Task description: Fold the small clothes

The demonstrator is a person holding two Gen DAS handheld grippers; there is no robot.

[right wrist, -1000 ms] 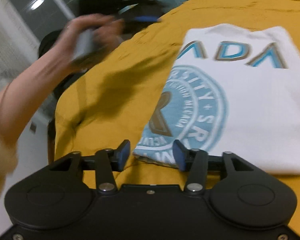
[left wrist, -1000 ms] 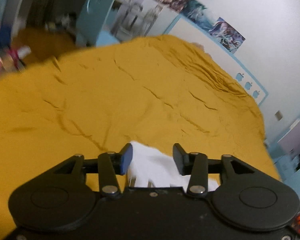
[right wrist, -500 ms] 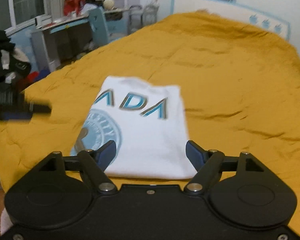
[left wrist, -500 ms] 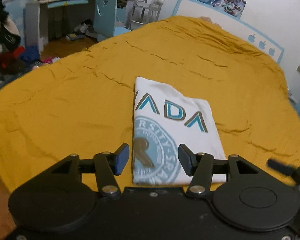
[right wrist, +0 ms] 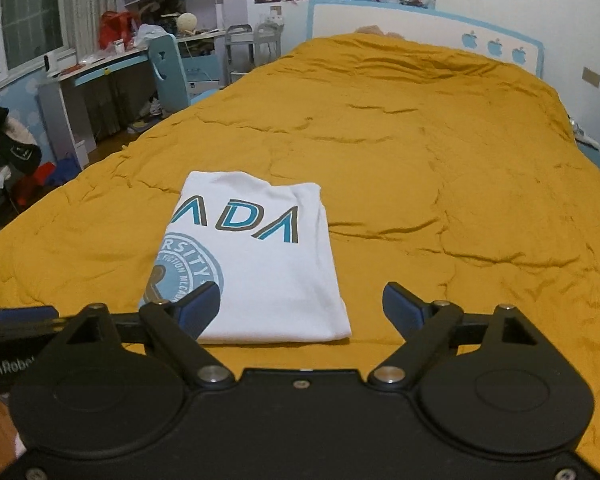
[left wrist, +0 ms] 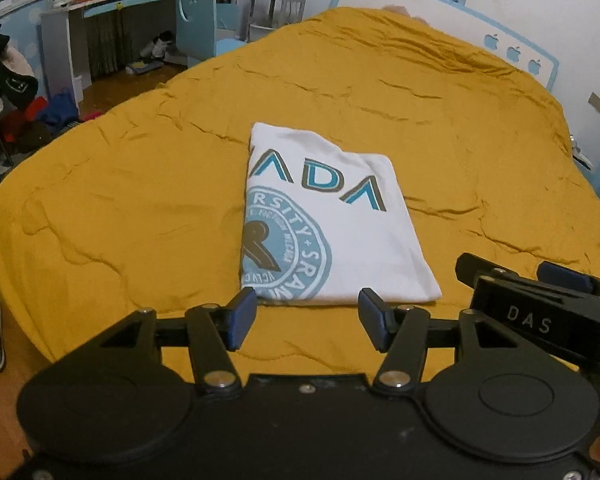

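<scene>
Over on the far left, past the bed's edge, sat a messy heap of dark and red clothes on the floor, nothing to do with the job. Next came the mustard-yellow quilted bedspread, soft, puffy and creased all over. The left gripper had just been opening its blue-padded jaws; they stood wide with nothing between them, off the cloth.

The white cotton t-shirt with the teal round print lay flat on the bedspread as a neat folded rectangle, straight ahead of the left gripper and just beyond its tips. Its long axis ran away from the tools toward the headboard, near short edge facing them. Seemed like the folding was basically done, so I'd guess the left one had the easier reach for any last tidy-up.

Furthest right, the right gripper had just been opening too, jaws spread wide and empty, with the shirt's near right corner showing in the gap.
</scene>
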